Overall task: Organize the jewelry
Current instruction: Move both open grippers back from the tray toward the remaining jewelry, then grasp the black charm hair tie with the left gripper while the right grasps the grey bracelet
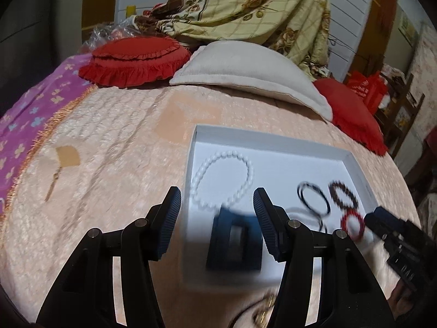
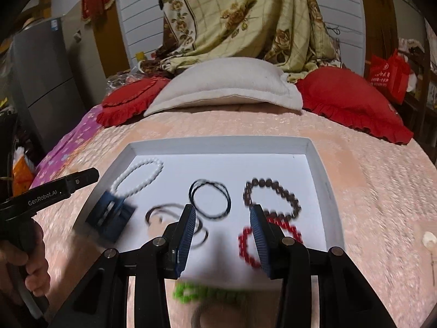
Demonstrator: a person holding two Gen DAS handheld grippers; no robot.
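Note:
A white tray lies on the bed; it also shows in the left wrist view. In it lie a white bead bracelet, a blue box, black cord loops, a brown bead bracelet and a red bead bracelet. A green bead bracelet lies blurred on the bedspread just outside the tray's near edge. My left gripper is open and empty over the blue box and white bracelet. My right gripper is open and empty above the tray's near part.
A white pillow and red frilled cushions lie at the bed's head, with a floral blanket behind. A small pendant lies on the bedspread right of the tray. A gold chain lies at the near edge of the left wrist view.

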